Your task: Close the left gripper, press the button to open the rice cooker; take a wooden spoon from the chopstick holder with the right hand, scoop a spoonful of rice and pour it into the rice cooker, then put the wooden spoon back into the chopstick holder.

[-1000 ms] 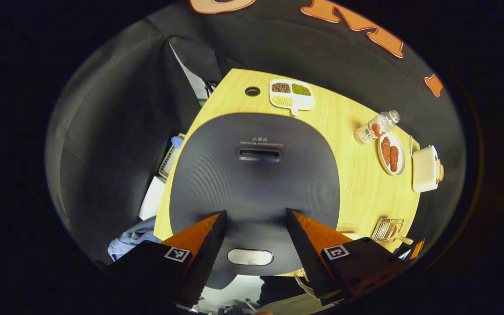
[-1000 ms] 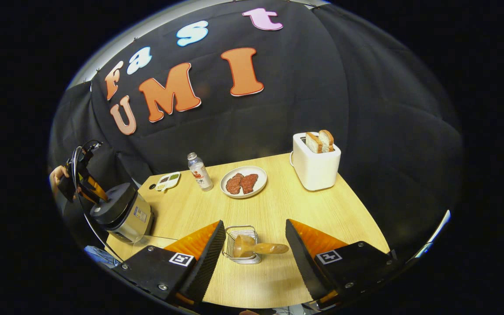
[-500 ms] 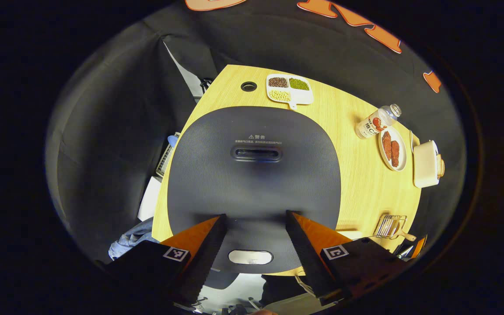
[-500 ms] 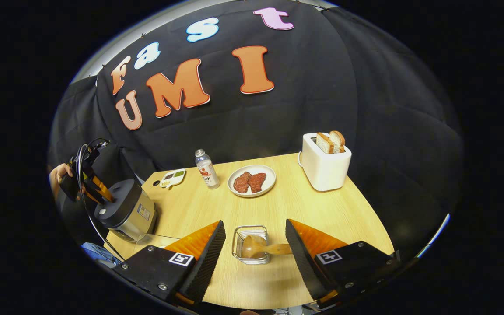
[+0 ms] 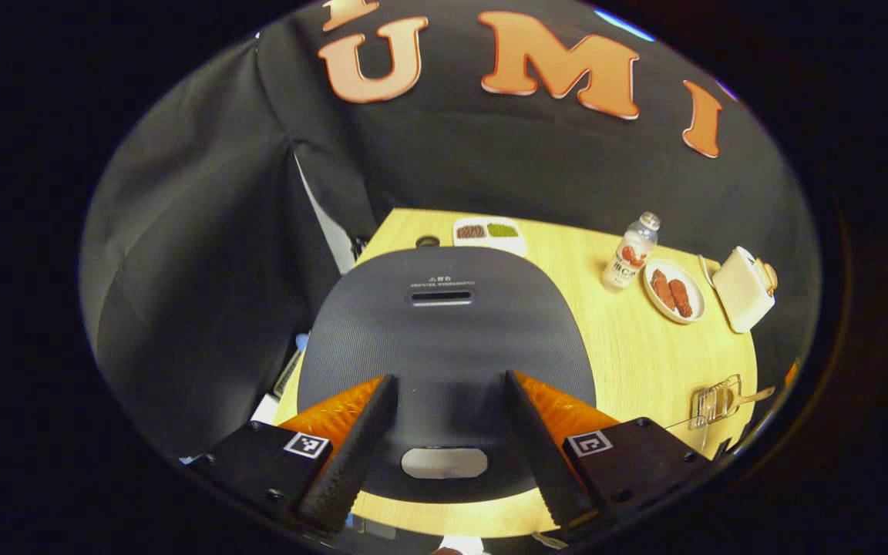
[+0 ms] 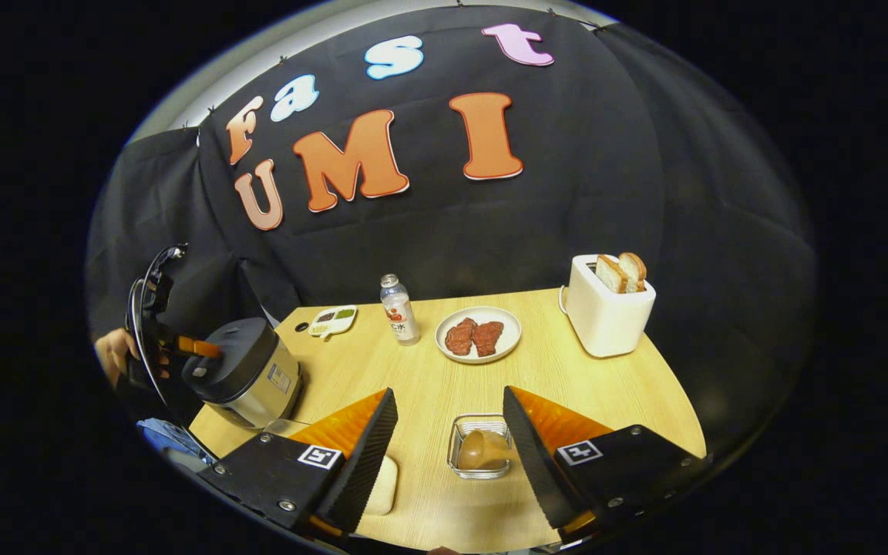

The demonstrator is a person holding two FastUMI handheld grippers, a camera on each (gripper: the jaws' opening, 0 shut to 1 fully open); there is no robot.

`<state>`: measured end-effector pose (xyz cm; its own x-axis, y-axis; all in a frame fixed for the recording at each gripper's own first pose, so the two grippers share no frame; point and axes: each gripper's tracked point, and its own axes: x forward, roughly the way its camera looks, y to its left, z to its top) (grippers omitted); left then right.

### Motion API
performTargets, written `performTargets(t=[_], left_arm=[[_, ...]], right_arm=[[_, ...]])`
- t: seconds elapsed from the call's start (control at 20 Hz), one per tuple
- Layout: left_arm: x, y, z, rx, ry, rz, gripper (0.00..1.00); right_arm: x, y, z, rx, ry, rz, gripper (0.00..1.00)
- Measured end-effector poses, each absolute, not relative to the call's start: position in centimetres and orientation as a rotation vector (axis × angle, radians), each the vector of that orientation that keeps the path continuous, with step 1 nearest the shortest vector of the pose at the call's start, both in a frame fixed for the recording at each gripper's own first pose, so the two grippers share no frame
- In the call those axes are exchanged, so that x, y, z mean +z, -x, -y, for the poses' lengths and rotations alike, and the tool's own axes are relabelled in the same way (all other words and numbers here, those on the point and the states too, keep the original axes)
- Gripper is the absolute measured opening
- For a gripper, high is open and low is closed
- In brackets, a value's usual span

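- left gripper (image 5: 444,385) with fingers spread apart, hovering over the rice cooker (image 5: 444,339) lid, silver button (image 5: 444,462) between them, untouched.
- right gripper (image 6: 448,401) likewise spread wide, holding nothing, above the wire chopstick holder (image 6: 480,447) with the wooden spoon (image 6: 482,449) lying in it.
- right of the rice cooker, past the holder: bottle (image 6: 399,311), plate of meat (image 6: 478,334), toaster (image 6: 606,307) with 2 slices.
- behind the cooker: small divided dish (image 5: 489,232).

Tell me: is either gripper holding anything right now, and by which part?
Nothing held. Left gripper open above dark rice cooker lid; right gripper open above wooden spoon.
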<state>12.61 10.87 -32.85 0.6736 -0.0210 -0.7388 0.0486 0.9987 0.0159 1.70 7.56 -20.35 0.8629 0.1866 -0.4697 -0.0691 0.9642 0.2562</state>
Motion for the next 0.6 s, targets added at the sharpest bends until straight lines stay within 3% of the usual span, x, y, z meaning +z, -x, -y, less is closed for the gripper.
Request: performTargets(t=[0.2,0.25,0.3,0.35,0.4,0.55,0.6], left_arm=[[-30.4,-11.0,-11.8,0.072,-0.125,-0.642,0.94],[-28.7,-10.6,-10.3,0.066,-0.117,-0.575,1.0],[-26.6,-10.3,-9.2,0.058,-0.116,-0.506,1.0],[-24.7,-9.9,-8.3,0.053,-0.124,-0.439,0.93],[-22.5,-9.5,-7.6,0.053,-0.134,-0.376,1.0],[-16.4,-8.1,-5.3,0.047,-0.12,-0.213,1.0],[-14.8,-7.5,-4.3,0.036,-0.106,-0.175,0.92]], right_arm=[[-16.7,-3.0,-8.8,0.162,-0.232,-0.412,0.87],[-15.8,-3.3,-8.9,0.166,-0.225,-0.379,0.87],[-15.0,-3.6,-9.1,0.17,-0.215,-0.352,0.87],[-14.5,-3.6,-9.3,0.175,-0.199,-0.331,0.87],[-13.9,-3.7,-9.5,0.176,-0.183,-0.309,0.87],[-11.6,-3.9,-10.6,0.185,-0.162,-0.237,0.87],[-10.8,-3.9,-11.0,0.195,-0.161,-0.215,0.87]])
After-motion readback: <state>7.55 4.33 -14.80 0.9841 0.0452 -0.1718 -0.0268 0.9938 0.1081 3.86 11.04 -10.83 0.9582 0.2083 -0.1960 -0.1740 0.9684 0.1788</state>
